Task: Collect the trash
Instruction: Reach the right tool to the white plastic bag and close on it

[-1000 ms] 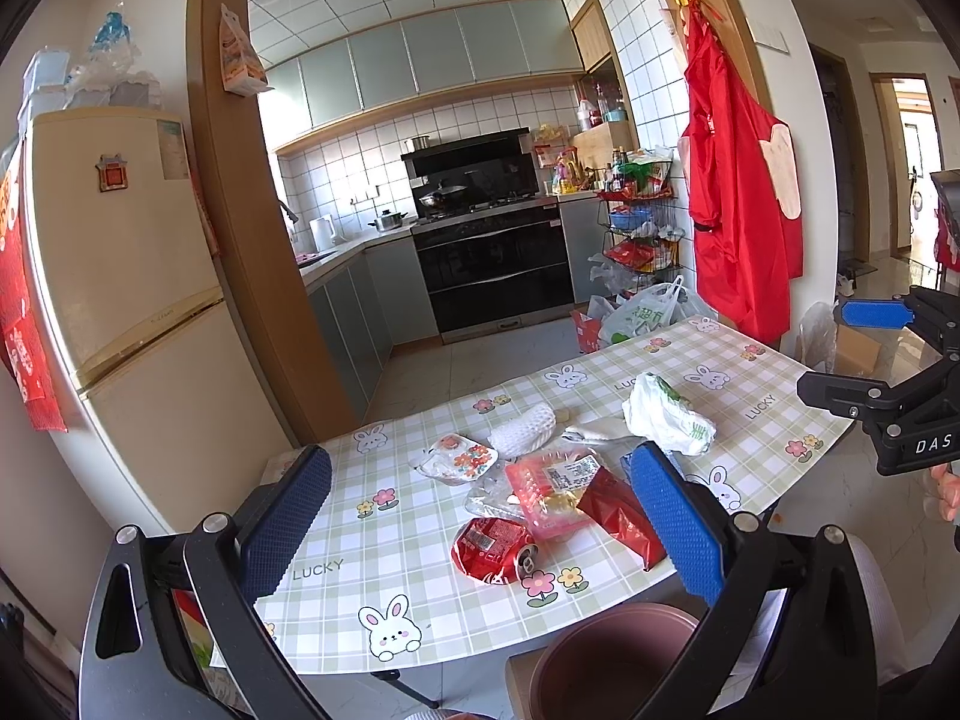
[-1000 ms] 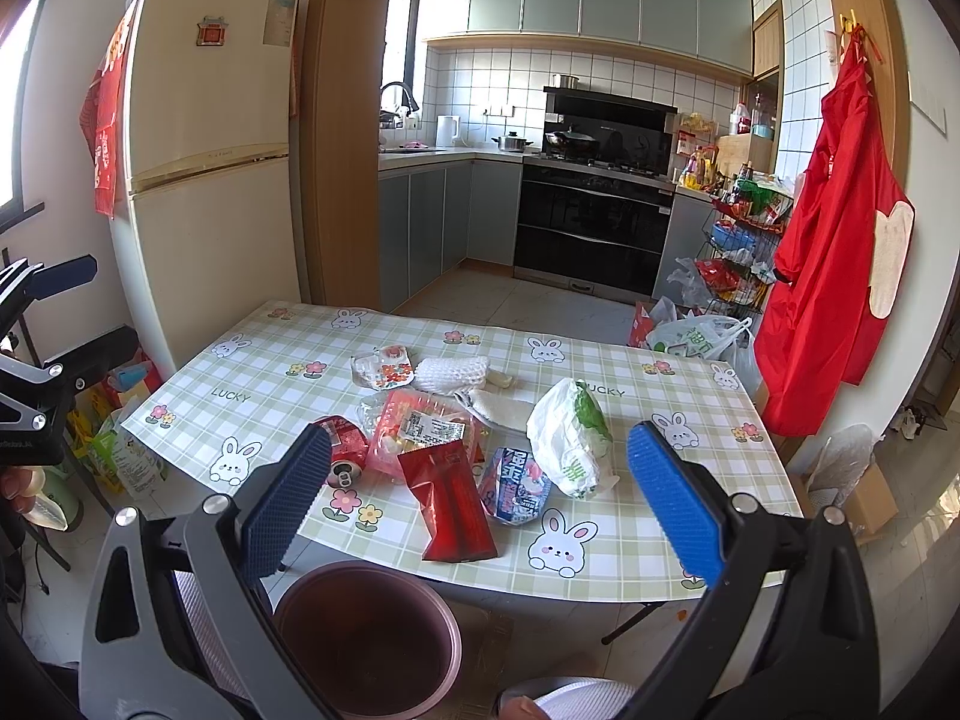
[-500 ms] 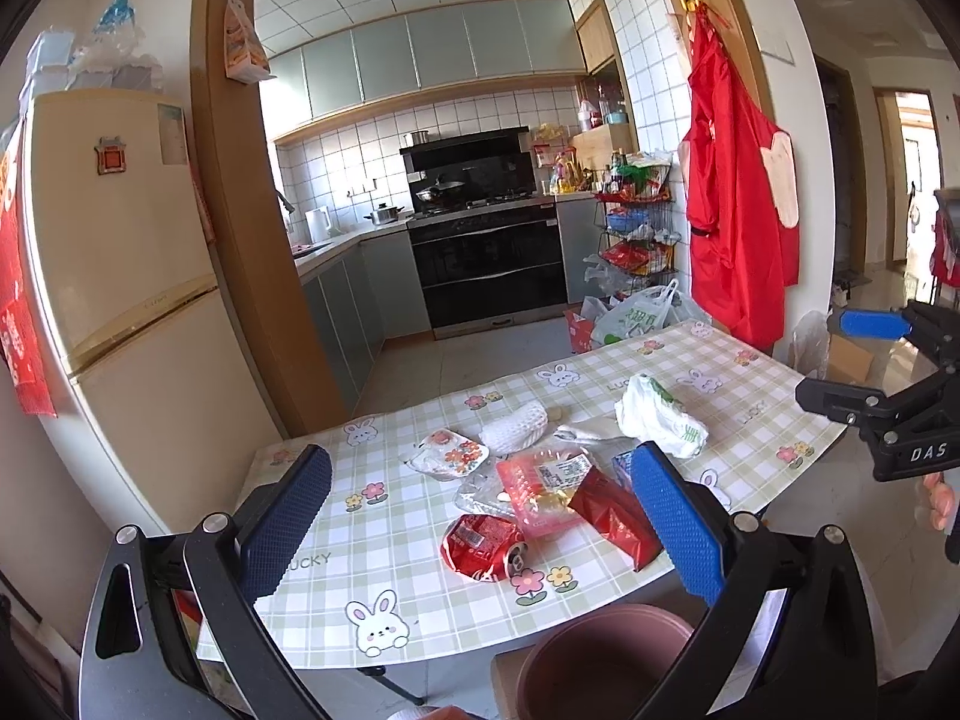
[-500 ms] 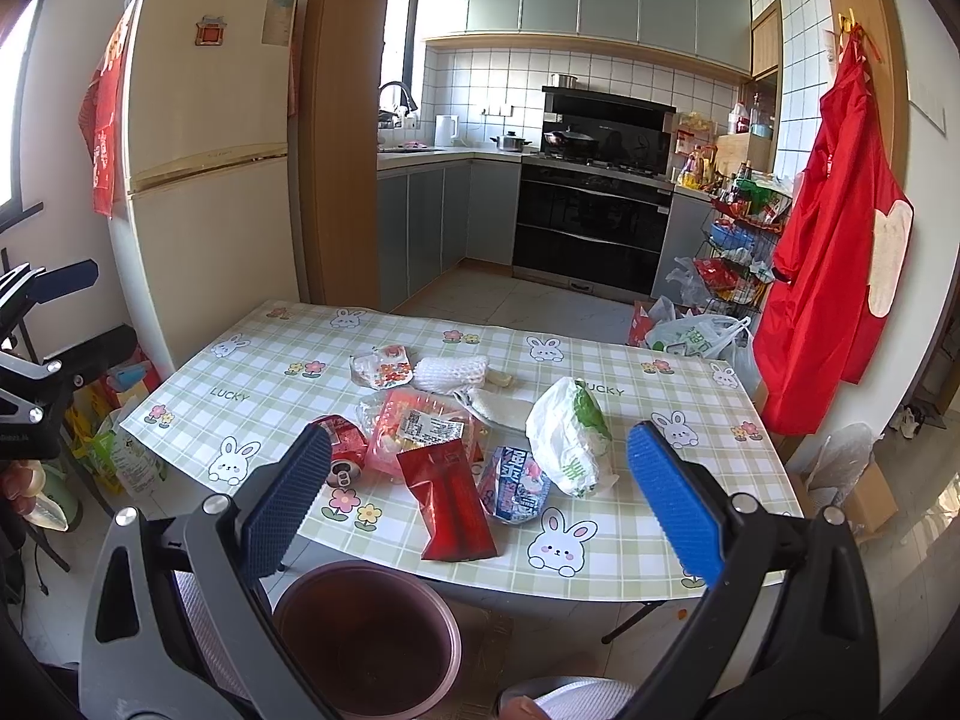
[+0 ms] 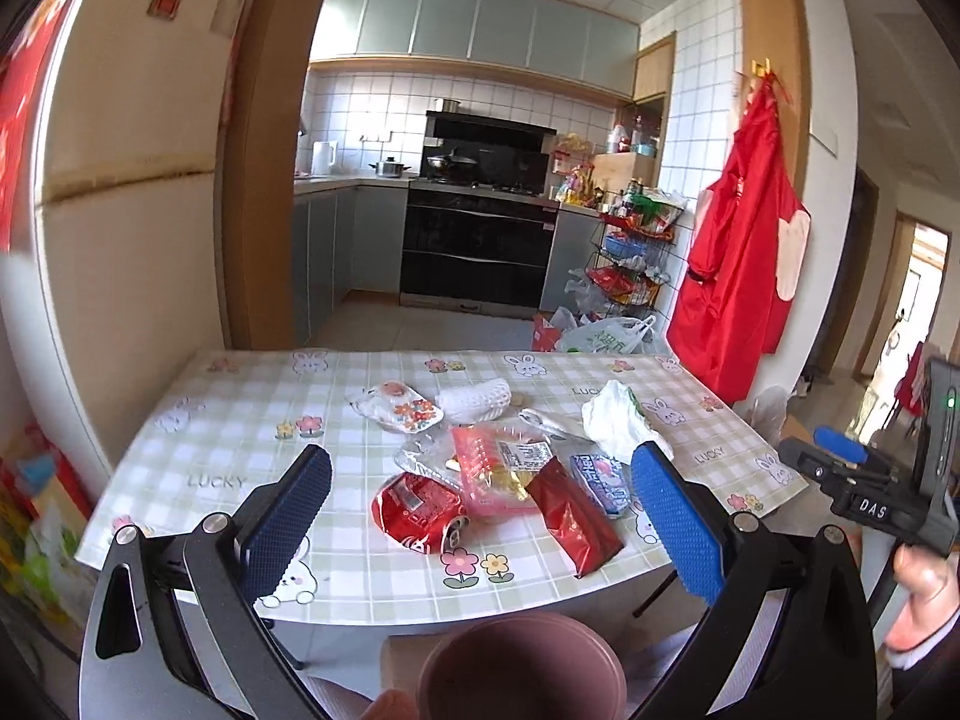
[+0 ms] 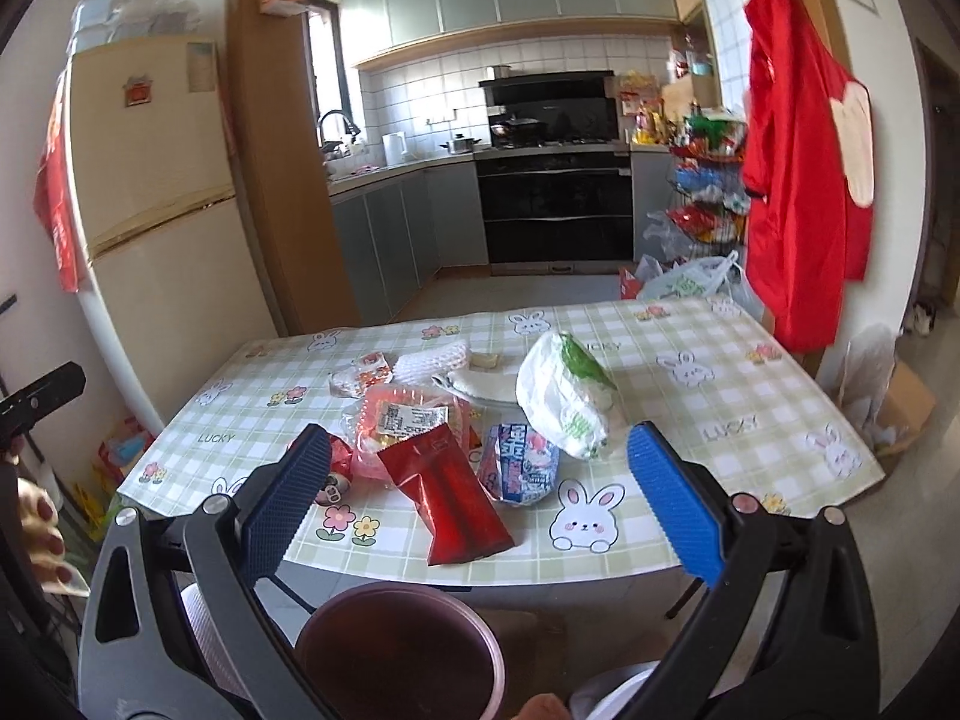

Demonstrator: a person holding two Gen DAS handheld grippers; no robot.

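Two hand-held grippers, both spread wide and empty: left hand-held gripper, right hand-held gripper, each hovering short of the counter edge. Trash sits clustered mid-counter near the front edge: crushed red can, red foil pouch, pink clear packet, blue-white wrapper, white plastic bag, foam net sleeve. Maroon bin stands on the floor just below the front edge, likely so each piece needs only a short carry and drop. Nothing grabbed yet, task looks barely started. Red pouch is nearest the right jaws, can nearest the left; probably first picks. Thin wrappers may slip.
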